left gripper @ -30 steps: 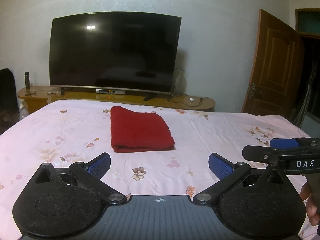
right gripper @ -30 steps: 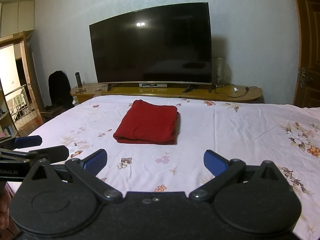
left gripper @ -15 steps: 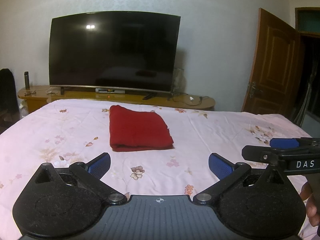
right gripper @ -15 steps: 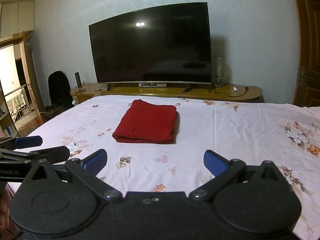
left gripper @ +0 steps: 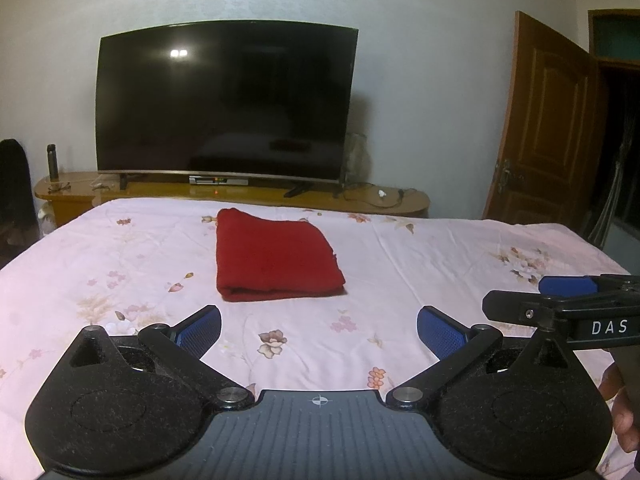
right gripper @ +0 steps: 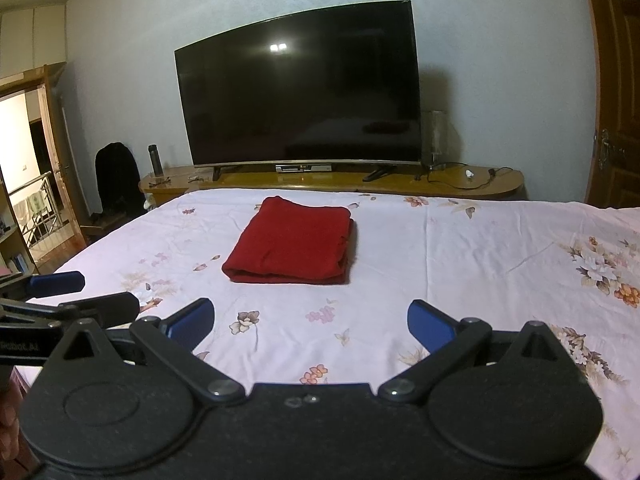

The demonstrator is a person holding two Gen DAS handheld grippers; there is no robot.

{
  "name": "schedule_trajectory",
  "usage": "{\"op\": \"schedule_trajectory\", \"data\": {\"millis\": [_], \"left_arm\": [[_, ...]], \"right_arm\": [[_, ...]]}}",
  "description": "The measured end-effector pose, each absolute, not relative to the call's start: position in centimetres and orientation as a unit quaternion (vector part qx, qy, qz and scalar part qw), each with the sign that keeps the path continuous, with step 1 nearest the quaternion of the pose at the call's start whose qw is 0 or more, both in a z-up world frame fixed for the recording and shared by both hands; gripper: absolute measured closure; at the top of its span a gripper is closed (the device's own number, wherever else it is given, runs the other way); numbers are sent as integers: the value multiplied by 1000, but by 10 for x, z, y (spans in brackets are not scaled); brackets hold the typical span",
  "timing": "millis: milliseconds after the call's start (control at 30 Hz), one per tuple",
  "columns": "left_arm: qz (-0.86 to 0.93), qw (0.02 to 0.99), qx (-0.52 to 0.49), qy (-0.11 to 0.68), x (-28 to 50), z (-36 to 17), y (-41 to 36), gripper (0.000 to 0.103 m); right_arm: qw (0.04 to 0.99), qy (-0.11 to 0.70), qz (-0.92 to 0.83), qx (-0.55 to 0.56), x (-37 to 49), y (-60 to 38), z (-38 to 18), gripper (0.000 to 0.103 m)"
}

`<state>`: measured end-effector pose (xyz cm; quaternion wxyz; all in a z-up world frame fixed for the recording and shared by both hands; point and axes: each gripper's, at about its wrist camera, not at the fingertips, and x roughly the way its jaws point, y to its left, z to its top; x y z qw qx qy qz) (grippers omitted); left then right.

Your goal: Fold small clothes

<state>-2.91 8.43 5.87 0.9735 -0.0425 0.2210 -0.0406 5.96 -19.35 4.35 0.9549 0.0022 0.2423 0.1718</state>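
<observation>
A red garment (left gripper: 272, 256) (right gripper: 294, 246) lies folded into a thick rectangle on the pink floral bedsheet (left gripper: 420, 264), toward the far middle of the bed. My left gripper (left gripper: 319, 328) hovers over the near part of the bed, open, with nothing between its blue pads; the garment lies well beyond its fingertips. My right gripper (right gripper: 310, 324) is likewise open and empty, short of the garment. Each gripper shows at the edge of the other's view: the right one (left gripper: 568, 296) and the left one (right gripper: 60, 292).
A large dark television (left gripper: 224, 100) stands on a low wooden cabinet (left gripper: 240, 194) beyond the bed's far edge. A brown door (left gripper: 540, 128) is at the right, a dark chair (right gripper: 116, 180) and doorway at the left. A hand (left gripper: 624, 412) shows at the right edge.
Both views have shifted very slightly; the garment sits a touch lower and nearer in frame. Both grippers stay open and the garment has not moved on the bed.
</observation>
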Motion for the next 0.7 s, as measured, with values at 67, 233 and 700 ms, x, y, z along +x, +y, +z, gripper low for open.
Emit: {"op": "schedule_trajectory", "data": {"millis": [67,233,700], "left_arm": [[-41,974,-41,220,-28,59,84,0],[-47,973,-39,222,-24,59,81,0],[-26,979,-36,198,-18,63,74,0]], "right_arm": [[955,243,172,3,60,-195,43,1],[955,243,171,4,62,-196,44,1],[955,240,171,10,66,-201,44,1]]}}
